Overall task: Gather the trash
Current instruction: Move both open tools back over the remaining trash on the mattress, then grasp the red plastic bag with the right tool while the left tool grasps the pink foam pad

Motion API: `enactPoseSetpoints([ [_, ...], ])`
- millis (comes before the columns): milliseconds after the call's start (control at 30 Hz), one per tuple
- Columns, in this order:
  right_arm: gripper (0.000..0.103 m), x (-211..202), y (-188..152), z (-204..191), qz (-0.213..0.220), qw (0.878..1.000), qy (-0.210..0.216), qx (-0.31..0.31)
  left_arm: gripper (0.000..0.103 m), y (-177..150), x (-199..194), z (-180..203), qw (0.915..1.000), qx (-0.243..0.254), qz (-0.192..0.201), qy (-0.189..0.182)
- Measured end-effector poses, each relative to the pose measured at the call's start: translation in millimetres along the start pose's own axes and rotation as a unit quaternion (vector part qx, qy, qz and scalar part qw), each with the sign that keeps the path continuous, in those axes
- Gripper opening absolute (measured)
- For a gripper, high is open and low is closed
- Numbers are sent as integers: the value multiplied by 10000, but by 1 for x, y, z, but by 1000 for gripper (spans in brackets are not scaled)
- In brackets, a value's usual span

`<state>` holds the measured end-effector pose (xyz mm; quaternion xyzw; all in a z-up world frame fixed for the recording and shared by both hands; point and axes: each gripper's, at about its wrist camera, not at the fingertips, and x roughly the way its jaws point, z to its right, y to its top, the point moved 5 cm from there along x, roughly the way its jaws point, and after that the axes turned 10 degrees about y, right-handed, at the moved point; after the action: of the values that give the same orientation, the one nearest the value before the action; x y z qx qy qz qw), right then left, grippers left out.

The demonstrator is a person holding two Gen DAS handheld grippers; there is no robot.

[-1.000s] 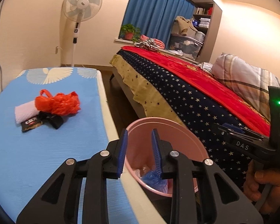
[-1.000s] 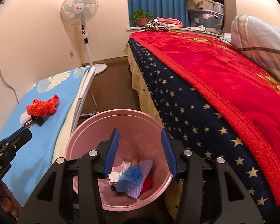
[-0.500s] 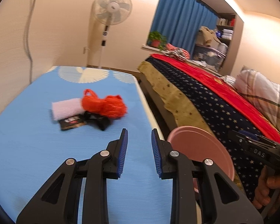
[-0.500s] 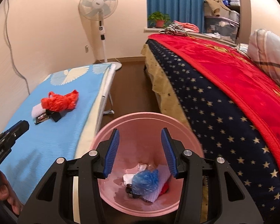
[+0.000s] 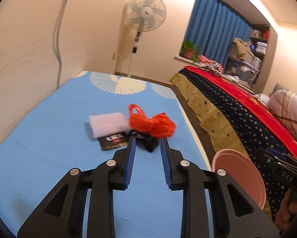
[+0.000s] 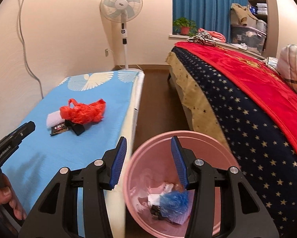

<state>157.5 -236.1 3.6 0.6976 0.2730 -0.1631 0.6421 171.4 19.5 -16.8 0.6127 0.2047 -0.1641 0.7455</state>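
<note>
The left gripper had swung from the pink bin toward the trash pile at twelve o'clock: orange bag, black wrapper. Its jaws stood apart, empty. The right gripper, also apart and empty, hovered over the bin's rim. The next pickup seemed near.

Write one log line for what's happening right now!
left claw: open, empty | right claw: open, empty | orange bag: on table | pink bin: holds trash

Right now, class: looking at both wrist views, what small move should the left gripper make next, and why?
Probably ease the left gripper forward onto the small black item just ahead of its open, empty jaws. Trash remains on the blue mat: the orange bag, white pad and dark packet, while the pink bin waits beside it.
</note>
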Motion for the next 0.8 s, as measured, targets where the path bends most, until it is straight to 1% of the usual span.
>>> enactPoseSetpoints([
  [267,47,19,11,-26,85,9997,231,-56,26,4,17,-24,9991,-259,-87,326],
  [467,47,35,19,-41,202,9990,395,22,26,3,29,-38,9981,-389,-218,424],
  [633,47,58,20,-60,154,9982,572,86,26,3,38,-46,9972,-477,-302,482],
  [733,56,73,21,-73,133,9976,672,64,26,3,47,-51,9969,-509,-341,504],
  [800,59,82,24,-79,127,9973,725,71,26,3,53,-54,9963,-547,-371,547],
])
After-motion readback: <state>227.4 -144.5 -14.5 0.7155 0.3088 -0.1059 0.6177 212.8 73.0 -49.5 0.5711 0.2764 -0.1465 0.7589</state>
